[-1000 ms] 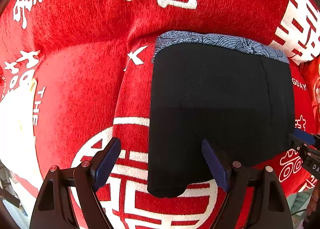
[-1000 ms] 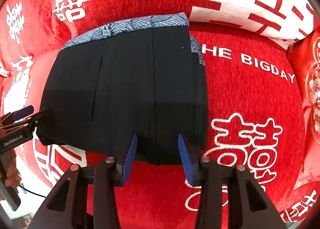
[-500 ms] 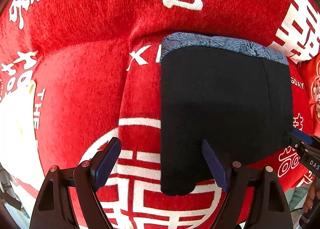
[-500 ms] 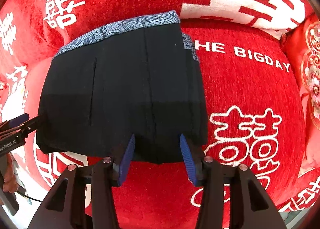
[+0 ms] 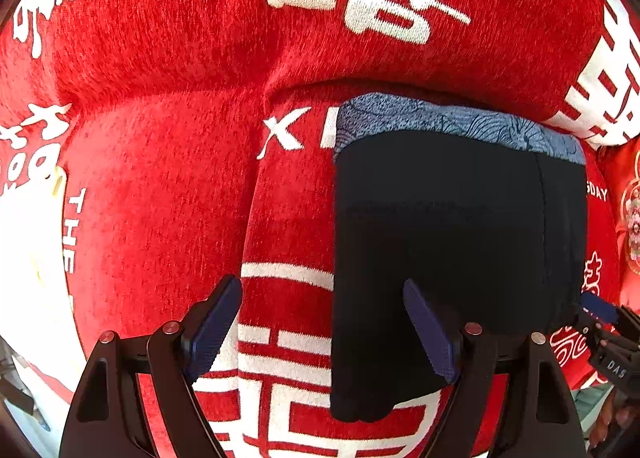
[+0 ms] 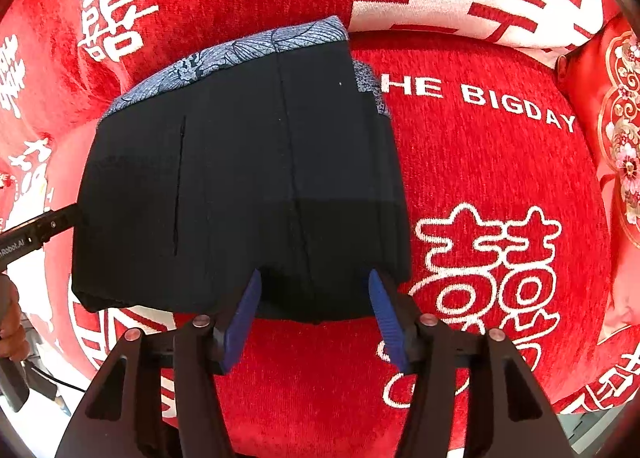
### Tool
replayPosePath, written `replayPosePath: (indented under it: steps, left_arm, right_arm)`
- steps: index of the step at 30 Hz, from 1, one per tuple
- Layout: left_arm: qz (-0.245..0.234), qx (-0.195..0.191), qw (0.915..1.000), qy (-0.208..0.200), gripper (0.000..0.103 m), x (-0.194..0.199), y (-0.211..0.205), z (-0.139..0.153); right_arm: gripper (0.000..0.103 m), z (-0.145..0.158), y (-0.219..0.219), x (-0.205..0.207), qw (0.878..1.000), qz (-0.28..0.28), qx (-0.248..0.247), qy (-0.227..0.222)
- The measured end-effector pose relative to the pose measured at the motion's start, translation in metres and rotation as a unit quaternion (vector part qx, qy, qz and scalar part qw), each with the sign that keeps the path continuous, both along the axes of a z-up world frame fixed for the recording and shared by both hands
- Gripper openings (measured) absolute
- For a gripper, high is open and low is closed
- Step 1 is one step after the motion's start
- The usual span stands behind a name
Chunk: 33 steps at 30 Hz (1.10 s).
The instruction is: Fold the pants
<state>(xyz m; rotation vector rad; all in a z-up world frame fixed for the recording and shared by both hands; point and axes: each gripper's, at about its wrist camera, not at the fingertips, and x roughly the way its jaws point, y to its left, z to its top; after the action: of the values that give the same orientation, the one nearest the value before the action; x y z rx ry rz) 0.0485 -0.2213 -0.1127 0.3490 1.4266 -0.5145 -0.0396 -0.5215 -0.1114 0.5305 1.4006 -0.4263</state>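
Both wrist fisheyes look straight down, close over a red cover (image 5: 168, 186). Each frames the folded black pants (image 5: 440, 238) (image 6: 240, 178) they share; each catches the other claw at its edge.

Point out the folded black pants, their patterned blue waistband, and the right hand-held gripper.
Folded black pants (image 6: 240, 186), right wrist view: middle of the dark top layer.
Patterned blue waistband (image 5: 452, 120), left wrist view: middle of the band.
Right hand-held gripper (image 6: 314, 322), right wrist view: midway between its blue fingertips.
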Motion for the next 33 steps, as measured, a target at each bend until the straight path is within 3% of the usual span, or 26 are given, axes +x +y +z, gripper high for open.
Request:
replayPosePath:
  steps: [2, 33]
  left_arm:
    - [0.000, 0.001, 1.0000, -0.001, 0.084, 0.002, -0.002, -0.001]
    - [-0.009, 0.016, 0.9998, 0.001, 0.084, 0.005, -0.006, -0.014]
  right_arm:
    - [0.069, -0.004, -0.003, 0.000, 1.000, -0.005, 0.005, 0.001]
    - [0.076, -0.006, -0.032, -0.013, 0.998, -0.046, 0.050, -0.005]
